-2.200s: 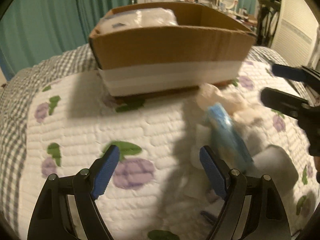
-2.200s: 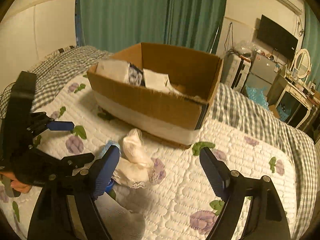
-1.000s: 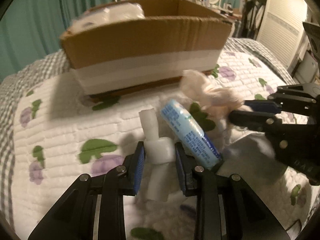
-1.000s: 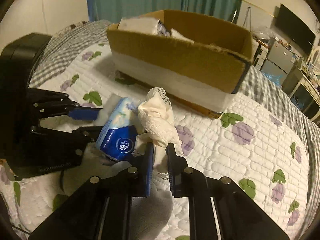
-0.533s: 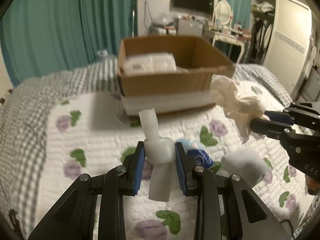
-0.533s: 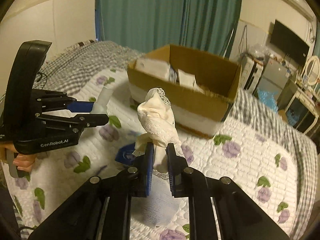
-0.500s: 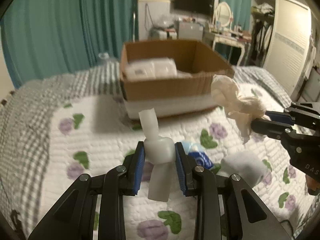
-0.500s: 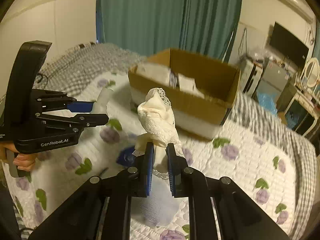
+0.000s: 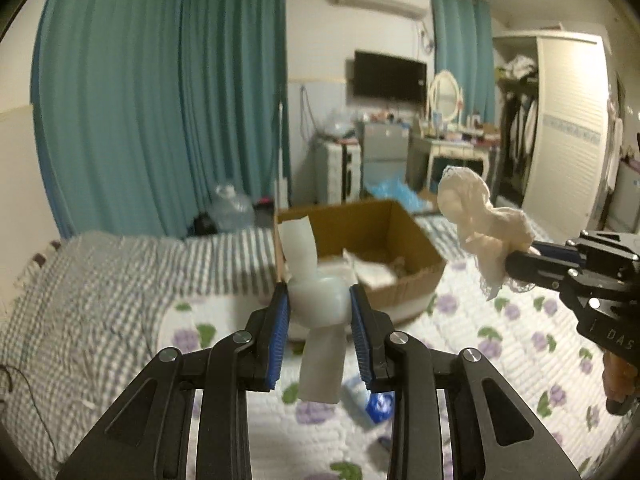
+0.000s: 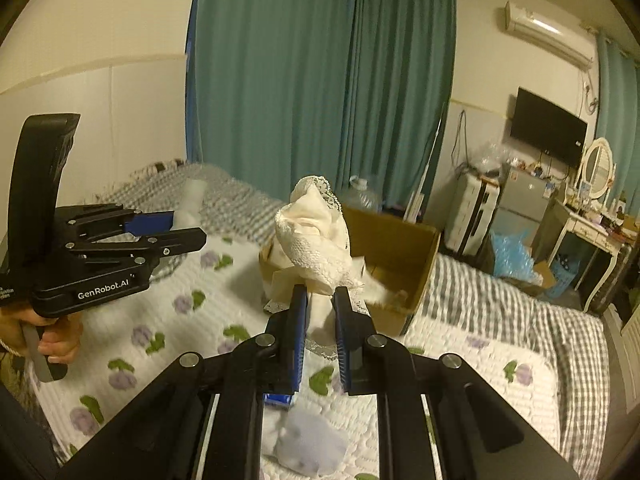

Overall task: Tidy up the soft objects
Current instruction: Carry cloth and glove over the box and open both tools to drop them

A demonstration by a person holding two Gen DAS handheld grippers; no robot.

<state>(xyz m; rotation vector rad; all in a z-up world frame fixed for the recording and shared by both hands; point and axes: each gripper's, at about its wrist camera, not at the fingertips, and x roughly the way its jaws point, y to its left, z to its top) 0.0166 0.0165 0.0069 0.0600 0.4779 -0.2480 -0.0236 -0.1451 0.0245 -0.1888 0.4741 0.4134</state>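
My left gripper (image 9: 319,300) is shut on a knotted white sock (image 9: 316,300) and holds it high above the bed. My right gripper (image 10: 321,294) is shut on a cream lace cloth (image 10: 312,236), also lifted. The open cardboard box (image 9: 404,240) sits on the bed ahead and below, with white soft items inside; it also shows in the right wrist view (image 10: 404,248). The right gripper and cloth (image 9: 476,216) show at the right of the left wrist view. The left gripper (image 10: 176,226) shows at the left of the right wrist view.
A blue tissue pack (image 9: 372,396) and a grey-white rolled cloth (image 10: 308,444) lie on the floral quilt (image 9: 500,344) below the grippers. Teal curtains, a fridge, a dressing table and a wardrobe stand beyond the bed.
Both grippers have risen higher with their loads and tilted up. The box now appears lower and farther away.
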